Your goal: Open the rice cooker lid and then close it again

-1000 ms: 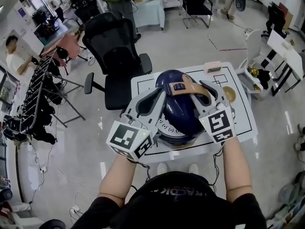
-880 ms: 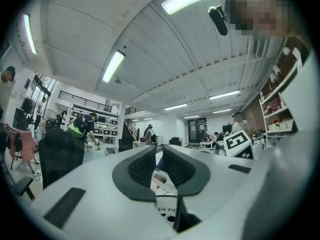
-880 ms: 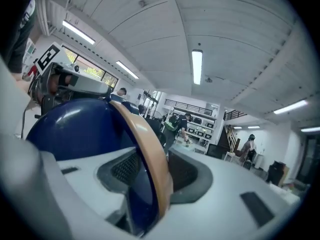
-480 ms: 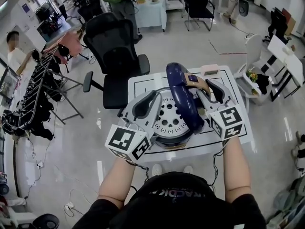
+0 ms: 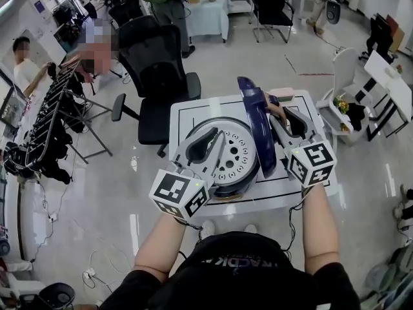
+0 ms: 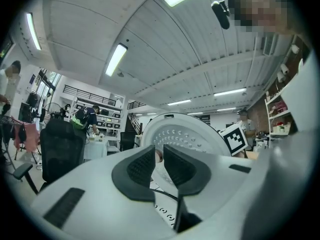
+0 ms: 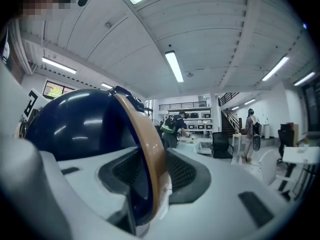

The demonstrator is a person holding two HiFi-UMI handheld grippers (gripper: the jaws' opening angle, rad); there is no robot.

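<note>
The rice cooker (image 5: 227,187) stands on the white table (image 5: 184,118) with its dark blue lid (image 5: 257,131) raised on edge. The lid's silver perforated inner face (image 5: 227,152) points left. My right gripper (image 5: 277,113) is shut on the tan handle (image 7: 145,144) across the lid's blue shell (image 7: 75,124); its jaws have just been closing on it. My left gripper (image 5: 216,139) hovers in front of the inner face (image 6: 187,136). Its jaws have just been opening a little, and in the left gripper view the left gripper (image 6: 160,155) shows a narrow gap with nothing in it.
A black office chair (image 5: 158,76) stands behind the table. A small box (image 5: 282,94) lies at the table's far right corner. A rack of hanging items (image 5: 51,128) is at the left, and white furniture (image 5: 352,102) at the right. People stand in the background.
The lid has swung up from nearly closed to standing on edge, exposing the perforated inner face. My right gripper moved right with it. My left gripper shifted slightly right and forward.
</note>
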